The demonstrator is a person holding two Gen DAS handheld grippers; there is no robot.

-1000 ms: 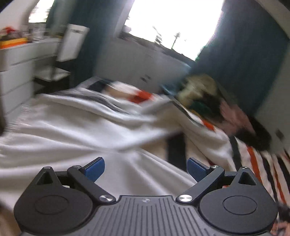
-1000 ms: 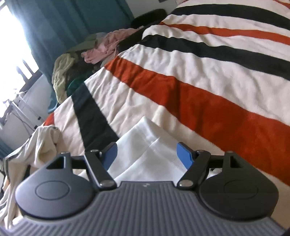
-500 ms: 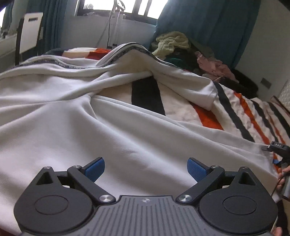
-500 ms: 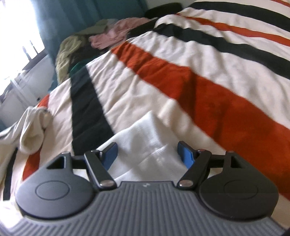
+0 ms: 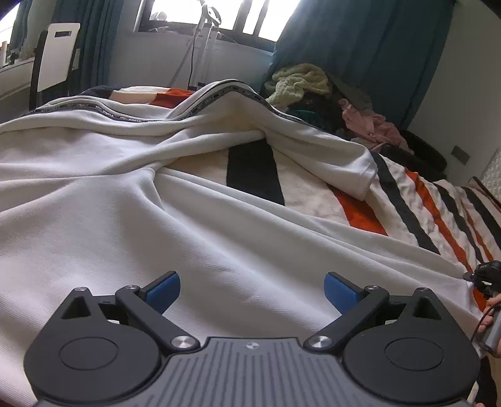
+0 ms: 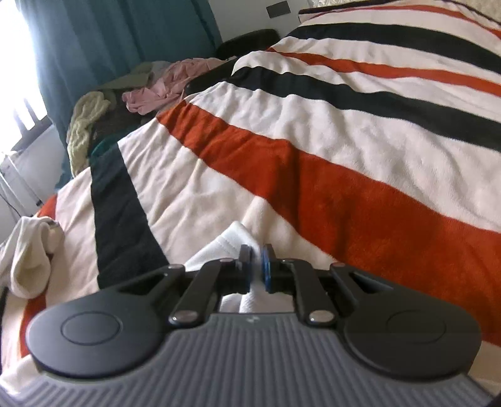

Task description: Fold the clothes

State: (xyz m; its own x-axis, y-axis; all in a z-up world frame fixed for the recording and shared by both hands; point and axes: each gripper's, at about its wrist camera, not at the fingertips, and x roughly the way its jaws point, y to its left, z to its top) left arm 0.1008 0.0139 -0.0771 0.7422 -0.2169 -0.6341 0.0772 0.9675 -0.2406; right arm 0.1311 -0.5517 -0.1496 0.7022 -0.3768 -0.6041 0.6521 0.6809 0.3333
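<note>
White garment (image 5: 131, 200) lies spread w/ creases across a bed w/ striped blanket (image 6: 328, 175). Left tool (image 5: 252, 286) hovers just above the cloth, blue pads wide apart, gripping nothing. Right tool (image 6: 256, 266) is closing, pads pinching the garment's corner. Pile of clothes (image 5: 328, 94) sits at bed's far edge by teal curtain (image 5: 360, 40).

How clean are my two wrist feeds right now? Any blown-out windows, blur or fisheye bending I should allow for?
Left wrist view: sharp; the window is blown out white, and the fisheye curves the striped blanket at the edges. Right wrist view: the window at the left glares, the hand-held gripper body is slightly soft, and the white garment reads clearly.
</note>
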